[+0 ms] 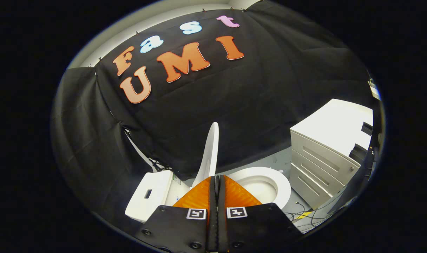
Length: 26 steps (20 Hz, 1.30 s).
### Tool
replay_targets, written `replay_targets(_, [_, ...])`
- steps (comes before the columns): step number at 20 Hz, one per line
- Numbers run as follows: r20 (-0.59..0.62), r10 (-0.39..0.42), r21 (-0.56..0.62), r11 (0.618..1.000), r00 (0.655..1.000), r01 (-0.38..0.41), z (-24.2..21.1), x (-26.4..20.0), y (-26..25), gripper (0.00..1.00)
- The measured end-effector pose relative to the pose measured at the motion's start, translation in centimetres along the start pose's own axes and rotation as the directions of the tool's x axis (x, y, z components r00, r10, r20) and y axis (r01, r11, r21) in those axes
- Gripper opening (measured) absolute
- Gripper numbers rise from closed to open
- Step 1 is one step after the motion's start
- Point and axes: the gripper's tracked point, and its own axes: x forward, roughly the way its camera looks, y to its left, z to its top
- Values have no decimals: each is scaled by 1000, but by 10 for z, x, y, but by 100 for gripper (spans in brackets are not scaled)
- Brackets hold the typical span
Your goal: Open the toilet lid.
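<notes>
A white toilet stands below and ahead of my fingers. Its lid (210, 151) is raised, standing nearly upright on edge just beyond my fingertips. The bowl with its seat rim (282, 186) lies open to the right of the lid. The white tank (151, 196) sits to the left of the lid. My gripper (217, 177) hovers above the toilet with its two fingers pressed together and nothing between them. The fingertips sit just short of the lid's lower part, and I cannot tell whether they touch it.
A white drawer cabinet (322, 158) stands to the right of the bowl. Cables (304, 214) and a yellow strip lie on the grey floor in front of it. Black cloth walls close in behind and to the left of the toilet.
</notes>
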Motion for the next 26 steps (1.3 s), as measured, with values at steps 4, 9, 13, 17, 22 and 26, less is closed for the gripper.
replay_targets(4, [10, 14, -45, 999, 1000, -14, 2, -3, 23, 8])
replay_targets(9, [7, 29, -96, 995, 1000, -28, 5, -2, 50, 8])
replay_targets(13, [11, 61, -131, 990, 998, -59, 5, -4, 80, 8])
replay_targets(17, [9, 87, -169, 982, 996, -84, 2, -6, 108, 8])
replay_targets(22, [7, 103, -248, 964, 995, -98, -3, -7, 145, 8])
replay_targets(26, [3, 126, -294, 948, 992, -120, -14, -10, 178, 8])
